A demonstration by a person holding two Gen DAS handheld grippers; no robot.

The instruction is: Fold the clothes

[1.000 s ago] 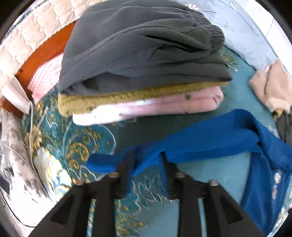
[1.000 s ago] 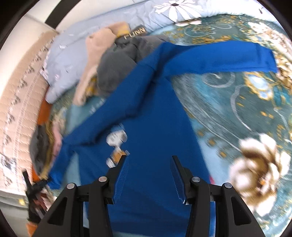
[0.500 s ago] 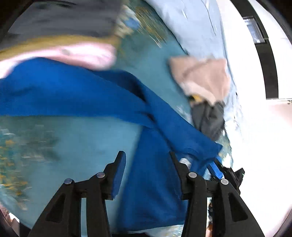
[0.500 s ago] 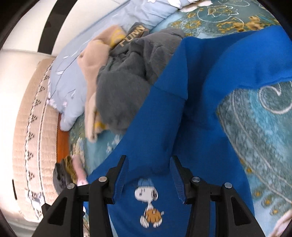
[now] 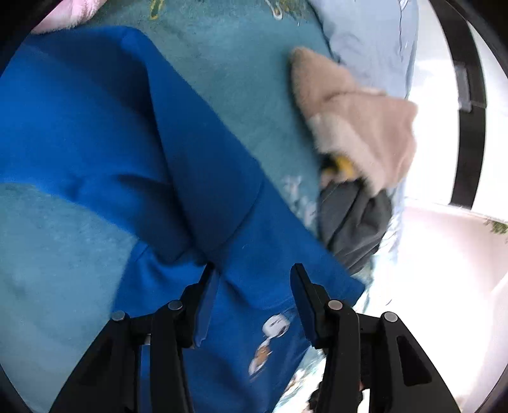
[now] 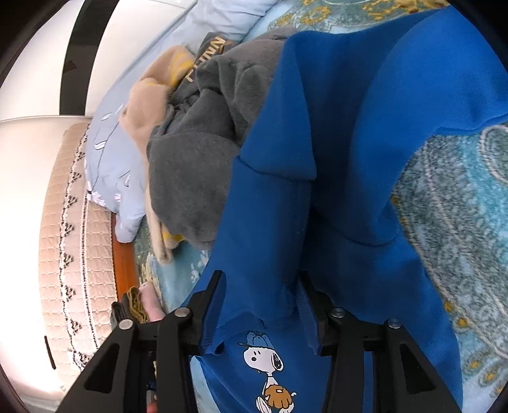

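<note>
A blue sweatshirt with a cartoon dog print lies spread on the teal patterned bedspread. In the left wrist view my left gripper hovers open just over the sweatshirt where a sleeve joins the body; the print is close under its right finger. My right gripper is low at the top edge of the sweatshirt, above the print. Its jaws are closing, with a raised fold of blue cloth between them, and the pads do not visibly press on it.
A grey garment and a beige one lie heaped beside the sweatshirt, against pale blue bedding. A quilted headboard runs along the left. A pink folded piece shows at the top left corner.
My left gripper let go of the blue sleeve end and swung right, away from the folded stack, down to the sweatshirt's body. My right gripper moved forward and lower to the top edge, jaws narrower.
</note>
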